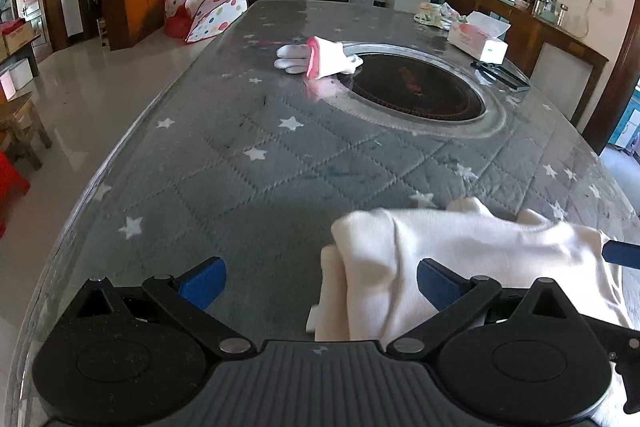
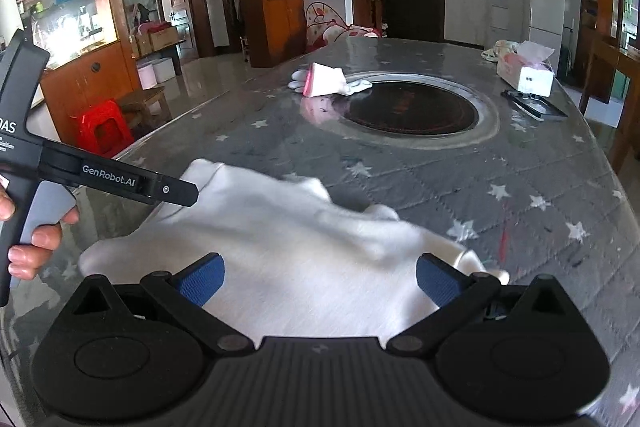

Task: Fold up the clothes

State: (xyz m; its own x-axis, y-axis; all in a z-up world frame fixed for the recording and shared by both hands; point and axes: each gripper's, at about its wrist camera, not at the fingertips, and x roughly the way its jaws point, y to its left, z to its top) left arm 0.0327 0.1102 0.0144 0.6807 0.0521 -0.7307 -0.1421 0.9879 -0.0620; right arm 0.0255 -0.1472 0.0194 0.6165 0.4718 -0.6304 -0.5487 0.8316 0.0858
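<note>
spread wide, the left claw (image 1: pixel 322 277), blue pads apart at the bottom of the left wrist view, nothing pinched between them. just past its right pad, a crumpled cream-white cloth garment (image 1: pixel 460 259) lying on the long desk with the grey quilted star-print cover under a glossy clear sheet (image 1: pixel 248 163), lower right of that frame, blurred at its edges. at the far right edge, a blue pad tip of the other tool against the cloth.

spread wide too, the right claw (image 2: pixel 320 279), low in the right wrist view, hovering over the same cream-white garment (image 2: pixel 288 239), which fills the lower centre of that frame; no cloth gripped between the pads. at the left edge, the left tool seen from the side, a black handle marked "genrobot.ai", held in a person's hand (image 2: pixel 28 231), its black finger reaching to the upper left part of the garment; touching or just above, cannot tell.

in mid-frame of both views, a round dark cooktop with a silver ring (image 1: pixel 416 87) set into the desk. at its upper left rim, a small folded white-and-pink garment (image 1: pixel 320 57). toward the upper right, a white and pink tissue box (image 1: pixel 478 37), with a flat black object (image 1: pixel 500 75) just below it and a pale patterned cloth bundle (image 1: pixel 436 13) beyond it.
</note>
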